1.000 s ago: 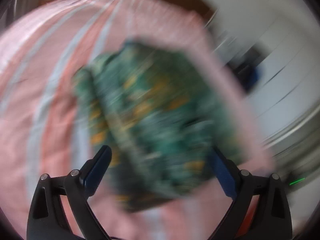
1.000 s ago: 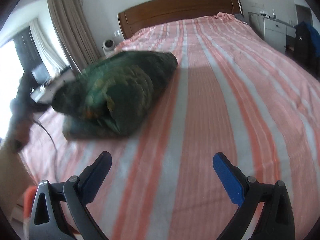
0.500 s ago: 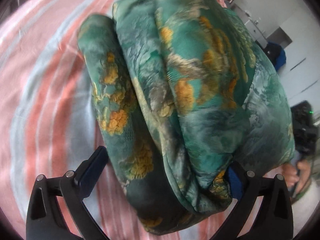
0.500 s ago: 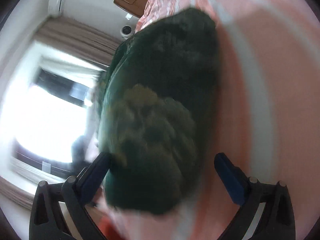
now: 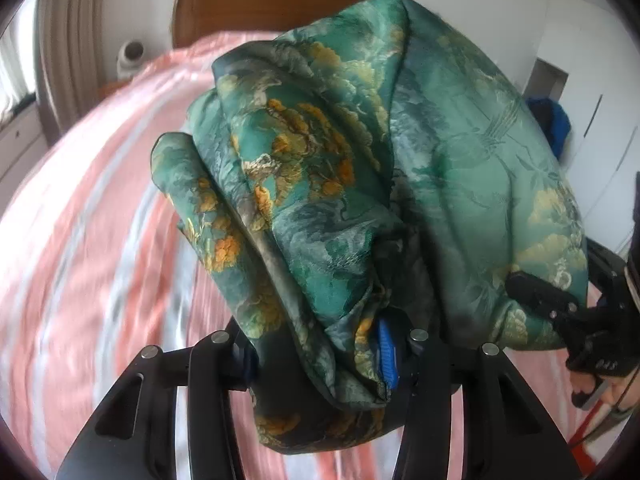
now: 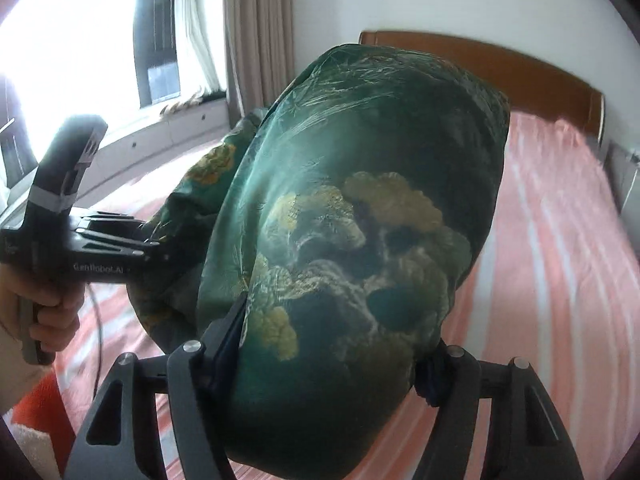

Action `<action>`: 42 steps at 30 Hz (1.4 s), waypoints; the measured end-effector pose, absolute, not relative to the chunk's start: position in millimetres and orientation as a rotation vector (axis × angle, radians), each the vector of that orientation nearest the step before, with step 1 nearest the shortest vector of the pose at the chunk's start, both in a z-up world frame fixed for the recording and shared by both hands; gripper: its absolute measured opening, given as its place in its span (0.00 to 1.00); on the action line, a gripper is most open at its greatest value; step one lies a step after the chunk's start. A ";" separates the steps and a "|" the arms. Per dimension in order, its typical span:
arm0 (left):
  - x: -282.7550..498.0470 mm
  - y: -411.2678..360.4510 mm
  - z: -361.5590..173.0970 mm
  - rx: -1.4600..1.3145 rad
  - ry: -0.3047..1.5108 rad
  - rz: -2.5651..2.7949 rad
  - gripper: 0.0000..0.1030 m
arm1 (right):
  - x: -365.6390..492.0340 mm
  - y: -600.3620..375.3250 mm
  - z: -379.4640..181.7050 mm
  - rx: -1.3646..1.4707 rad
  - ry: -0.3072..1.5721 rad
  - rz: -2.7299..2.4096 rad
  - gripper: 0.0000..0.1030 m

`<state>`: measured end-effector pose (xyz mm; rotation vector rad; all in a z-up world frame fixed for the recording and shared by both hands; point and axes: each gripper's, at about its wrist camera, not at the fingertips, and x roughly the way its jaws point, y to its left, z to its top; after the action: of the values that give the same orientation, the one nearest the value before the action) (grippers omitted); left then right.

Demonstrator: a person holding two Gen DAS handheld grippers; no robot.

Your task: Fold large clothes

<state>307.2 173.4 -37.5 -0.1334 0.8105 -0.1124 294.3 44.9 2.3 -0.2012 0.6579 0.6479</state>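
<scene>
A folded green garment with gold floral print (image 5: 360,200) is bundled thick and held up off the pink striped bed (image 5: 88,240). My left gripper (image 5: 320,354) is shut on the bundle's near layered edge. My right gripper (image 6: 332,344) grips the other end of the same bundle (image 6: 352,220), its jaws squeezing the thick fabric. The right gripper also shows at the right of the left wrist view (image 5: 560,312), and the left gripper at the left of the right wrist view (image 6: 104,248).
A wooden headboard (image 6: 500,64) stands at the far end of the bed. A window and curtains (image 6: 256,28) are on the left. A white cabinet (image 5: 592,152) with dark blue clothing stands at the right. Something orange (image 6: 36,404) lies by the bed's near corner.
Both grippers have moved in from open positions and closed on opposite ends of the green bundle. The bundle has been lifted off the bed.
</scene>
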 end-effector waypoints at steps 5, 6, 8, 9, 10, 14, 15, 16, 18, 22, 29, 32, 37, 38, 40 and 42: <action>359.6 159.8 -30.3 -0.149 0.789 -0.120 0.55 | 358.4 13.7 27.0 -0.093 0.661 0.629 0.67; 371.5 159.3 -38.4 -0.154 0.811 -0.115 0.67 | 370.6 10.3 26.4 -0.073 0.674 0.624 0.67; 395.5 169.2 -69.0 -0.184 0.893 -0.036 0.82 | 407.9 3.5 12.9 0.003 0.747 0.604 0.79; 400.2 172.6 -81.3 -0.182 0.924 0.018 0.81 | 423.8 1.4 1.7 0.044 0.806 0.584 0.92; 399.0 174.8 -93.9 -0.159 0.941 0.064 0.81 | 439.1 -1.8 -12.7 0.071 0.870 0.537 0.96; 356.0 172.3 -80.7 -0.151 0.824 0.024 0.85 | 439.6 -8.9 -36.6 0.014 0.897 0.430 0.96; 344.7 170.9 -74.0 -0.117 0.798 0.033 0.87 | 434.7 -12.5 -34.4 0.018 0.875 0.431 0.96; 329.4 165.4 -66.0 -0.079 0.762 0.033 0.89 | 424.3 -17.8 -29.5 0.023 0.836 0.423 0.96; 285.8 151.9 -47.1 -0.002 0.689 0.050 0.98 | 404.4 -24.6 -20.5 0.015 0.777 0.390 0.96; 241.1 116.2 -15.1 0.192 0.581 0.151 1.00 | 344.5 -37.8 -2.9 -0.051 0.710 0.345 0.97; 173.5 66.9 -21.7 0.205 0.605 0.232 1.00 | 240.1 -70.4 12.5 -0.205 0.662 0.238 0.98; 143.7 56.1 -26.0 0.161 0.594 0.294 1.00 | 199.8 -88.5 16.1 -0.204 0.657 0.186 0.98; 104.0 39.6 -30.1 0.093 0.629 0.207 1.00 | 128.6 -112.0 14.1 -0.156 0.648 0.146 0.99; 99.4 34.9 -29.8 0.110 0.637 0.197 1.00 | 118.6 -115.0 13.1 -0.149 0.653 0.148 0.99; 91.2 27.4 -26.3 0.150 0.644 0.199 1.00 | 98.0 -123.0 11.5 -0.120 0.665 0.167 0.99; 85.5 24.6 -21.0 0.162 0.644 0.192 1.00 | 84.3 -129.7 14.9 -0.086 0.667 0.170 0.99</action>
<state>85.5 24.6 -21.0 0.1618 0.6435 0.1915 84.3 -129.7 14.9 -0.0861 0.6669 0.1705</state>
